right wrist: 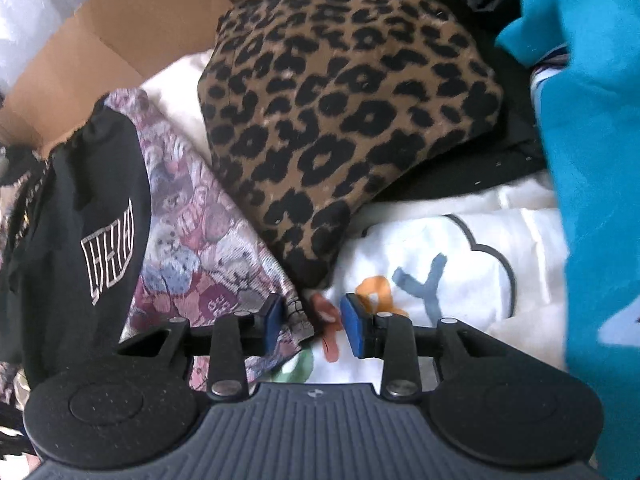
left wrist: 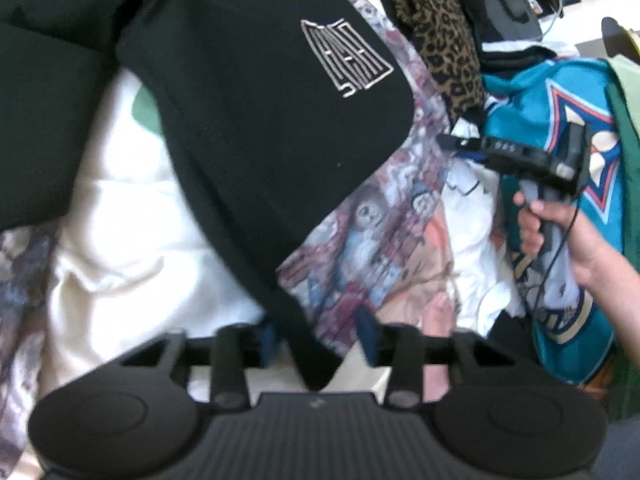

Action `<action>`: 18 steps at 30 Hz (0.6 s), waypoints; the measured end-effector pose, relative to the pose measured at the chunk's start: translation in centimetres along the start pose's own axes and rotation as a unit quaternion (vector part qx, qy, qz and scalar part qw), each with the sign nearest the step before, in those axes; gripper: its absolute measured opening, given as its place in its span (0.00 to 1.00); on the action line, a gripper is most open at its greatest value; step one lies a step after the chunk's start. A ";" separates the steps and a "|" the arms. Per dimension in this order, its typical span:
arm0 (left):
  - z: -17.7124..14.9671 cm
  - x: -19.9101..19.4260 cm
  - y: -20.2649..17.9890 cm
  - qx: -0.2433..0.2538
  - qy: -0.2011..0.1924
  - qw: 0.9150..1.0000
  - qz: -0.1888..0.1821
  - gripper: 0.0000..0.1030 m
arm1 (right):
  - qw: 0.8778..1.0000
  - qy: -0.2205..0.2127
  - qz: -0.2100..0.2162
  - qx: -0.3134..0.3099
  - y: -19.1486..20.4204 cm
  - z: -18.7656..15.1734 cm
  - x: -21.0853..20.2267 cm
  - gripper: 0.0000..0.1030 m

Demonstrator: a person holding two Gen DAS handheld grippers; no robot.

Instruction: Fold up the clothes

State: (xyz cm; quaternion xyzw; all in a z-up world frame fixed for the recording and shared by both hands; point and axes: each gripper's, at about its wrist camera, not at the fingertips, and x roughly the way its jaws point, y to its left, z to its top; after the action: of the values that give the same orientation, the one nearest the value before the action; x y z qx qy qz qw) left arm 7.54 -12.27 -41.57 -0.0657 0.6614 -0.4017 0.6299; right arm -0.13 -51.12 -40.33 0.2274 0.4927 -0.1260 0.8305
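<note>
Leftmost, a black garment (left wrist: 248, 120) with a pale outlined logo (left wrist: 346, 60) lies spread over a cream sheet (left wrist: 132, 216); a narrow tail of its cloth runs down between the fingers of the left gripper (left wrist: 316, 342). Those jaws stand partly apart, and whether the blue pads (left wrist: 370, 334) actually press on the black cloth cannot be told, since blur and the fabric itself hide the contact. Beside the black garment, toward the middle, lies a woven throw (left wrist: 372, 236) patterned with teddy bears, its edge tucked under the black cloth. Beyond it sits a leopard-print garment (right wrist: 344, 104), bunched into a mound and resting partly on a white garment (right wrist: 460, 276) printed with a cloud outline and coloured letters. The right gripper (right wrist: 310, 326), held by a hand (left wrist: 560, 236) on its handle, hovers low where the throw's edge meets the white garment; its jaws are narrowly parted, with the throw's edge and the white print lying in the gap, and no pad is seen pressing on either. Further right a teal jersey (right wrist: 592, 160) hangs over the pile. Behind the leopard-print mound stands a cardboard box (right wrist: 132, 28)
</note>
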 end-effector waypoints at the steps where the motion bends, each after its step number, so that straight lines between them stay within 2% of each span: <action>1: 0.0 0.4 -0.2 0.004 0.007 1.000 0.002 0.41 | 1.000 0.004 -0.005 -0.009 0.4 0.0 0.2 0.34; 2: 0.0 0.7 -0.4 0.008 0.015 1.000 0.002 0.21 | 1.000 0.008 -0.008 -0.017 0.7 0.0 0.4 0.34; 3: -0.1 1.1 -0.5 0.011 0.026 1.000 0.001 0.04 | 1.000 0.014 -0.006 -0.021 0.9 0.1 0.5 0.29; 4: -0.2 1.2 -0.7 0.017 0.030 0.999 -0.001 0.04 | 0.999 0.020 -0.005 -0.026 1.1 0.2 0.5 0.22; 5: -0.2 1.4 -1.0 0.022 0.034 0.999 -0.002 0.04 | 0.999 0.026 -0.003 -0.030 1.3 0.4 0.5 0.10; 6: -0.3 1.5 -1.3 0.028 0.038 0.999 -0.004 0.04 | 0.999 0.031 -0.002 -0.036 1.5 0.4 0.5 0.06; 9: -0.1 0.7 -2.4 0.051 0.032 0.998 -0.023 0.04 | 0.997 0.035 -0.011 -0.068 2.4 0.6 -0.1 0.03; 12: 0.0 -0.2 -2.9 0.060 0.027 0.997 -0.035 0.04 | 0.997 0.025 -0.022 -0.073 2.7 1.1 -1.8 0.03; 18: -0.3 -1.0 -2.8 0.053 0.021 0.996 -0.062 0.04 | 0.996 0.008 -0.044 -0.082 3.4 2.3 -5.2 0.03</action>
State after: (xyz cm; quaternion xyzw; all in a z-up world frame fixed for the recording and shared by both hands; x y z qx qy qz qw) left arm 6.36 -13.39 -39.10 -0.0644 0.6468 -0.4755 0.5928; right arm 0.55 -49.43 -34.04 0.1379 0.5175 -0.1200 0.8359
